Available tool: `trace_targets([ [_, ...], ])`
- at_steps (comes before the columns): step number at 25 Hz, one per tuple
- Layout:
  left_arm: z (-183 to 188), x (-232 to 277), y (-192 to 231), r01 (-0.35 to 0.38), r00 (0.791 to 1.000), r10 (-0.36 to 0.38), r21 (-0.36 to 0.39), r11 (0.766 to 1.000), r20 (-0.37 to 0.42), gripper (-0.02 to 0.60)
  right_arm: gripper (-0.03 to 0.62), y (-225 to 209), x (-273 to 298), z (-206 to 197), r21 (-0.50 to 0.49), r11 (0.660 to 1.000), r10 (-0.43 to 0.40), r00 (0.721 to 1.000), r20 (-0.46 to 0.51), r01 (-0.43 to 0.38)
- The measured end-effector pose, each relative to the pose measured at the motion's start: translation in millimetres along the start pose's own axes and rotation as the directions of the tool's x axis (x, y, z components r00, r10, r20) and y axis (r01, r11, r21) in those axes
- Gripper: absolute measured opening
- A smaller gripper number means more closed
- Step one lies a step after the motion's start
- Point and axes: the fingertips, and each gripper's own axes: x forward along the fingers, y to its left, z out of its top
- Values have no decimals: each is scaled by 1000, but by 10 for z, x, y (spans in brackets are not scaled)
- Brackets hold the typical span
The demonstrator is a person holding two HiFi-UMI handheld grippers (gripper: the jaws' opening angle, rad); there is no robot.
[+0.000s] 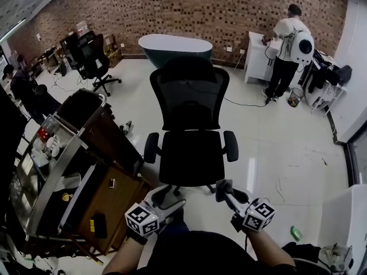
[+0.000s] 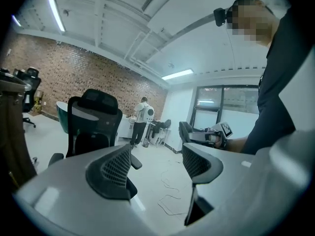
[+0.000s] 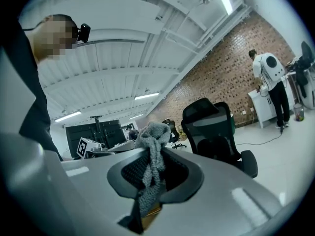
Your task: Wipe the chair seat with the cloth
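Right gripper view: cloth (image 3: 152, 137) hangs pinched between the right tongs (image 3: 156, 170).

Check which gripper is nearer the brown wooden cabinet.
Left. The left gripper, open, sits just beside the cabinet; the right gripper, shut on the cloth, is farther off, by the chair seat's front corner.

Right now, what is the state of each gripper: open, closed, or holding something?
Left gripper: open, nothing between its jaws.
Right gripper: closed on the grey cloth.
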Motion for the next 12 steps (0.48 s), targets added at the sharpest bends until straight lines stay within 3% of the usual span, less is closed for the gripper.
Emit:
trace_targets([
  [12,286,406,995,44,999,-44,-24,999,7,354,49,-433,953,190,-5,1000,-23,999,-39,23],
])
